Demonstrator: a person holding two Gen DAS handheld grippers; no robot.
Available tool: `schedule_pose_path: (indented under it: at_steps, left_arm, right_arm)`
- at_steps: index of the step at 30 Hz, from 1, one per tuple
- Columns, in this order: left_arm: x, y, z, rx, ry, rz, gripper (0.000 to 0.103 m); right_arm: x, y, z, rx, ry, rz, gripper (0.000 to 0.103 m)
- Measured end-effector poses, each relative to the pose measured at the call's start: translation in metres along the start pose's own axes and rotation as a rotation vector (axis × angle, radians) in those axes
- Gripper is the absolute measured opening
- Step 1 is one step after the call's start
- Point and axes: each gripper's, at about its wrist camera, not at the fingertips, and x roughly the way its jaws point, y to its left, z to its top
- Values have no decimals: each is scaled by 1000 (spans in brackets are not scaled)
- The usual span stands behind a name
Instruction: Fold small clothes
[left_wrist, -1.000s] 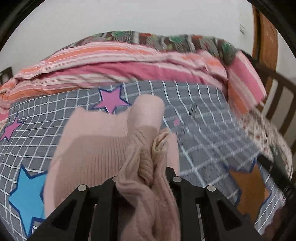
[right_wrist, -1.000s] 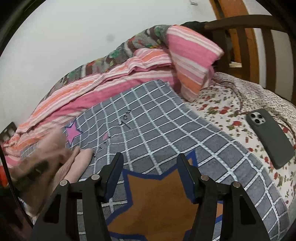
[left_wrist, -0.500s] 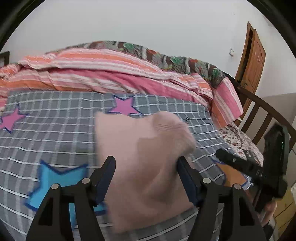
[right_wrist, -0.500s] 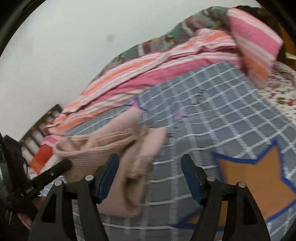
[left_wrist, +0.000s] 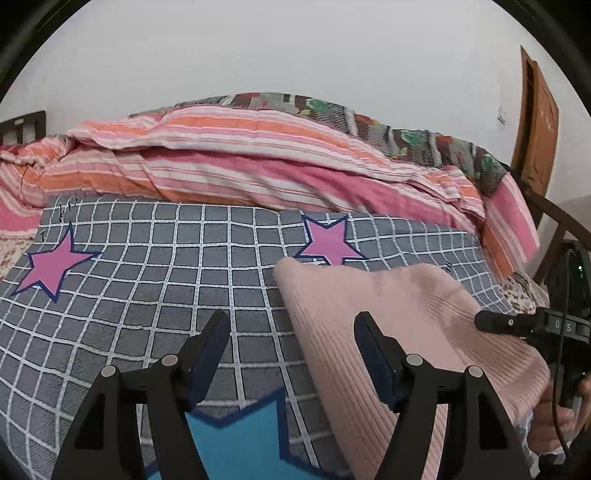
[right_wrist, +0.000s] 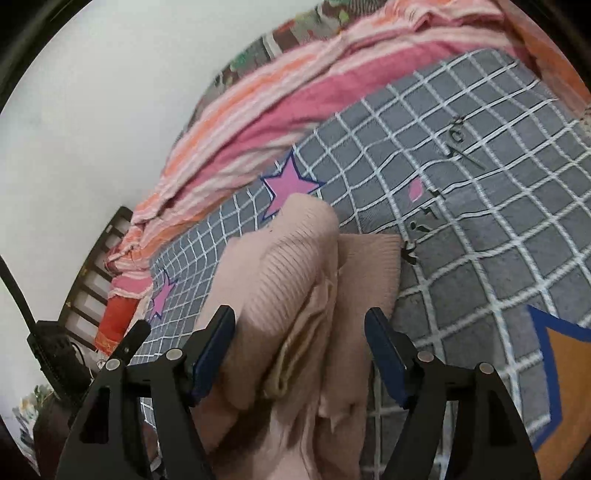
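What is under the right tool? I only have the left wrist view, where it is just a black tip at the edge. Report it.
Observer: The pink sweater lies bunched between the right tool's fingers. They stand open and are not pressing it.
Operator: Describe the bunch.
Observer: A thick rolled ridge runs up the middle, with a flat flap sticking out on its right.
Operator: Tell me what lies right of that.
Observer: Bare checked blanket, then an orange star printed on it.
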Motion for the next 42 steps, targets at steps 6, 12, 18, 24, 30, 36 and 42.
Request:
schedule_pose_path:
  at_steps: [6,12,18,24,30,36,42]
  left_arm:
    - [11,3,-5,-11,20,-27,68]
    - [9,7,-3,-25,21,-20,68]
    - [5,8,1,-25,11,-18,68]
    - [3,5,-1,-20,11,-18,68]
    - [10,10,-2,-43,60,-36,68]
    - [13,10,-7,-80,118,-122,68]
    - [15,-6,-24,-58,193,-189,68]
  right_arm:
    - [24,16,17,-38,109,27,72]
    - [40,28,24,-82,133,-47,37]
    - [24,54,23,-234,51,-66,25]
    - [-20,104,0,-539,-183,-108,23]
    - [-1,48,-14,-380,-91,-292,32]
    - [-30,8,-23,-187,-85,-210,51]
    - [-44,18,-45,-238,-56,-199,51]
